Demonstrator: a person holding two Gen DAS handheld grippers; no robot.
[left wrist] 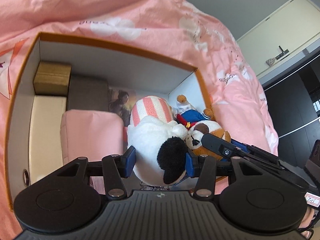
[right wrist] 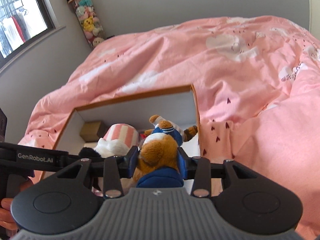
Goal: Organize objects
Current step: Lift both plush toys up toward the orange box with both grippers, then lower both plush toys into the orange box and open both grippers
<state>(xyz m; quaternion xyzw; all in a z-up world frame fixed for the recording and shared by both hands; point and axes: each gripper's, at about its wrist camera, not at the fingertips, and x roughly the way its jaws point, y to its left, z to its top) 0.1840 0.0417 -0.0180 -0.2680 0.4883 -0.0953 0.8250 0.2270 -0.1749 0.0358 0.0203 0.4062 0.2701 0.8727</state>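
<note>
We are in the placing step: both plush toys are held over the open storage box [left wrist: 120,46], which sits on the pink duvet [right wrist: 220,64].

The left gripper [left wrist: 160,160] pinches the white plush [left wrist: 152,140] with the black ear and striped pink cap. The right gripper [right wrist: 158,164] pinches the brown bear [right wrist: 158,150] in blue clothing. Both toys hang at the right end of the box, touching each other.

The left end already holds a tan carton [left wrist: 53,78], a cream block [left wrist: 47,124] and a pink pillow [left wrist: 92,136].

Whether either toy already rests on the box floor we cannot tell; the plush hides it.

The next move, in our judgement, calls for lowering each toy until it seats, then spreading the fingers and withdrawing straight up, one gripper at a time, to avoid dragging the neighbour out.
</note>
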